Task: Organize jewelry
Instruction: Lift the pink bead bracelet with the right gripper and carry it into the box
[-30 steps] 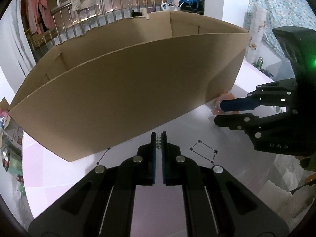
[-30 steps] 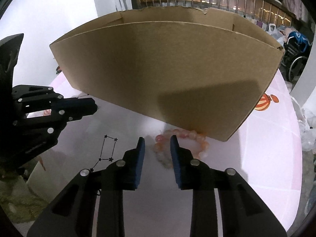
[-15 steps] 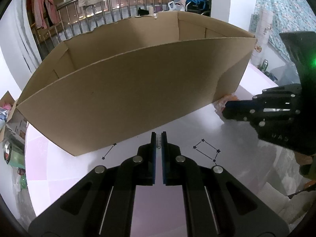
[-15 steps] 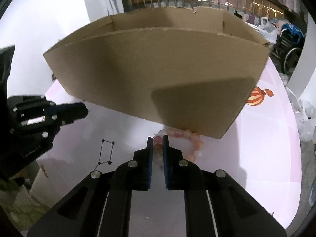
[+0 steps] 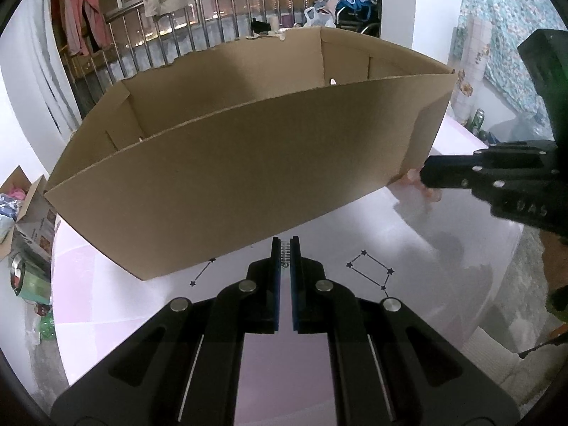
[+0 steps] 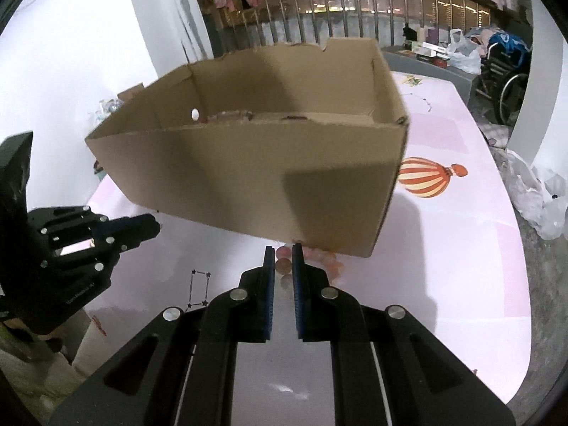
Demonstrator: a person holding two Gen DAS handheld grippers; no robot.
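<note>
An open cardboard box (image 5: 248, 163) stands on the pink table; it also shows in the right wrist view (image 6: 269, 177), with some jewelry (image 6: 230, 116) lying inside at the back. My left gripper (image 5: 285, 248) is shut on a small silver chain (image 5: 285, 254), held just in front of the box's near wall. My right gripper (image 6: 283, 254) is shut on a pink bead bracelet (image 6: 284, 265) and holds it at the box's near right corner. The rest of the bracelet (image 6: 326, 259) hangs to the right. In the left wrist view the right gripper (image 5: 426, 175) shows at the box's corner.
The table (image 6: 461, 266) has a balloon print (image 6: 426, 177) and star drawings (image 5: 369, 271). Plastic bags (image 6: 539, 191) lie off the right edge. A small carton and a can (image 5: 25, 277) sit at the left. A railing with hanging clothes is behind.
My right gripper closed on the pink bracelet and lifted it, so more of the box's inside shows. My left gripper stayed shut on the chain and rose a little.
</note>
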